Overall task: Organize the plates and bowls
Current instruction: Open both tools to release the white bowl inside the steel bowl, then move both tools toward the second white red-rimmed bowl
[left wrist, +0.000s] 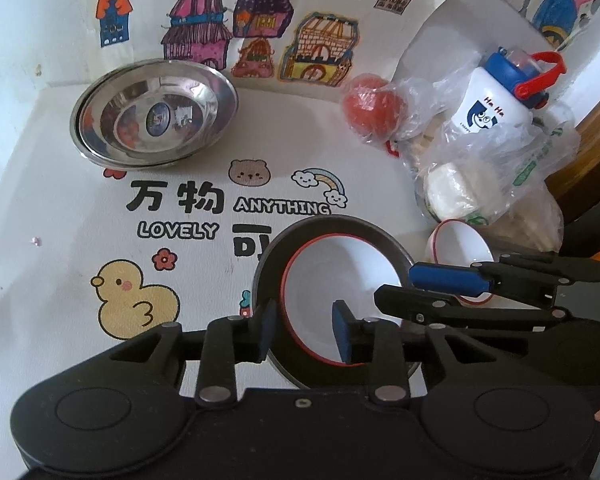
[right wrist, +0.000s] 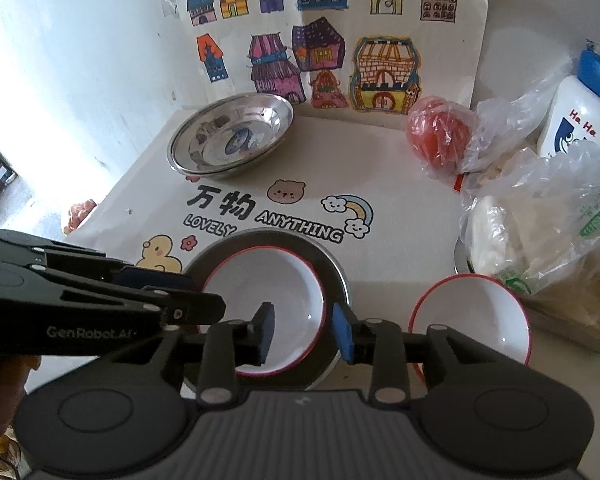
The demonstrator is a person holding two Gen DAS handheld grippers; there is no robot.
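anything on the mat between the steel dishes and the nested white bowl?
No objects. In both wrist views, only bare printed mat separates the steel dishes from the white bowl.

white bowl with red rim (right wrist: 268, 304): sits inside a dark metal plate (right wrist: 332, 264)
second white red-rimmed bowl (right wrist: 472, 316): beside it
shiny steel plates (right wrist: 232, 136): stacked at the back

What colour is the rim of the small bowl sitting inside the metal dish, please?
Red, around a white bowl; the right wrist view shows it best.
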